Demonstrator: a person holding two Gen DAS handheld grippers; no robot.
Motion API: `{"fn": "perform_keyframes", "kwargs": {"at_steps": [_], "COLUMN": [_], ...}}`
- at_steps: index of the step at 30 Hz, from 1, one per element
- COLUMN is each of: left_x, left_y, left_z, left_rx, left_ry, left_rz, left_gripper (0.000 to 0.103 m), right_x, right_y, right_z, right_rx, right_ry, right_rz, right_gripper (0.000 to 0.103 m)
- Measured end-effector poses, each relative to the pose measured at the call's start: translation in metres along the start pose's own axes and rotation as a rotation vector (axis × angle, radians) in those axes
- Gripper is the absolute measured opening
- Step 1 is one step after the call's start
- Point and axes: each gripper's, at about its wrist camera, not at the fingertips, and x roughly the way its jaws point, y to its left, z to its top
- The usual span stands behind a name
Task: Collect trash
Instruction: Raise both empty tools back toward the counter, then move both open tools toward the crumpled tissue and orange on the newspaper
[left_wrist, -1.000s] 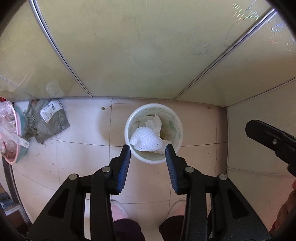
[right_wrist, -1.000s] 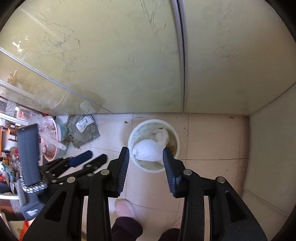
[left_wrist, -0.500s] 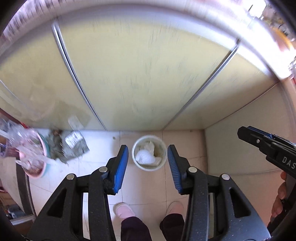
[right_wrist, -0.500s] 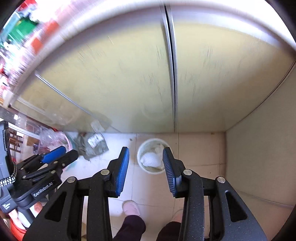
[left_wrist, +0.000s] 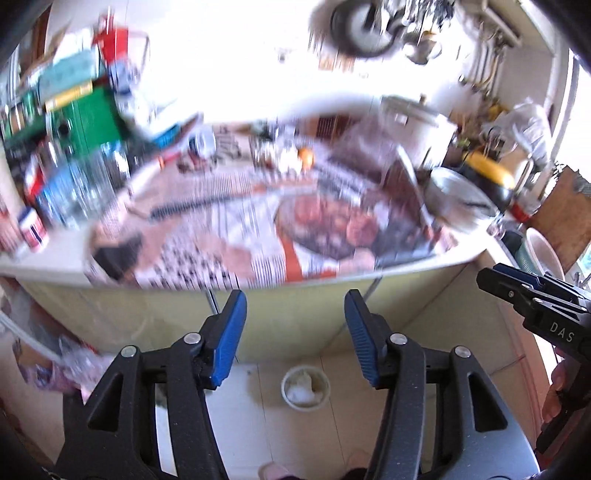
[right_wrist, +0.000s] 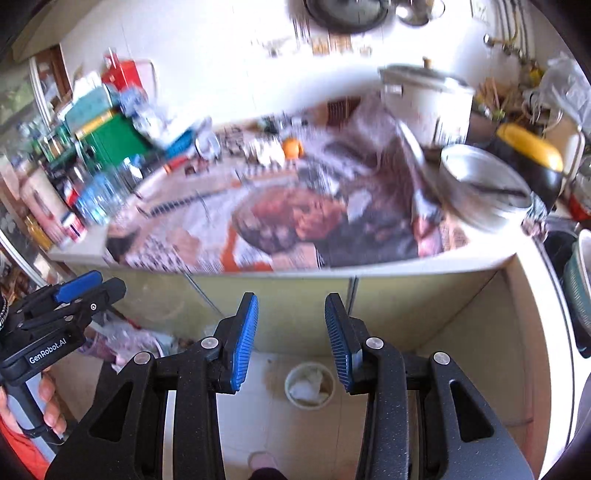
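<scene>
Left wrist view puts the trash bin low in the frame, centre, on the tiled floor, with white crumpled waste inside it; in the right wrist view it sits in much the same low-centre spot. Your left gripper has just been opening its jaws and holds nothing between them; your right gripper stands part open, also with nothing between its pads. Both point down past the edge of the counter, which fills the middle of each frame, blurred, covered with printed newspaper and crowded with a steel pot, a rice cooker, an orange and a green box at upper left. I judge the next piece of trash lies up there, but the blur makes it hard to pick out, so you risk knocking the pot or clear bottles, or grabbing the newspaper instead. Readable writing: "GenRobot.AI" on the left gripper's body at lower left of the right view, "DAS" on the right gripper at right of the left view; the newspaper print is too smeared to read
</scene>
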Motion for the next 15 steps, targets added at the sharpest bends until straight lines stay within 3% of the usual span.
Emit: {"fn": "perform_keyframes", "kwargs": {"at_steps": [5, 8, 13, 15], "left_x": [-0.065, -0.090, -0.110, -0.110], "left_y": [0.014, 0.015, 0.019, 0.017], "left_z": [0.034, 0.048, 0.067, 0.073], "left_rx": [0.032, 0.035, 0.048, 0.055], "left_ry": [-0.139, -0.193, -0.257, -0.271], "left_rz": [-0.009, -0.019, -0.007, 0.008], "left_gripper": [0.063, 0.069, 0.093, 0.098], "right_x": [-0.055, -0.079, -0.098, -0.099], "right_y": [0.032, 0.044, 0.054, 0.054], "right_z": [0.020, 0.032, 0.048, 0.055], "right_rx": [0.004, 0.007, 0.006, 0.010], "right_ry": [-0.134, -0.208, -0.298, -0.332], "right_rz": [-0.006, -0.014, -0.042, -0.051], "right_gripper": [0.037, 0.051, 0.080, 0.087]}}
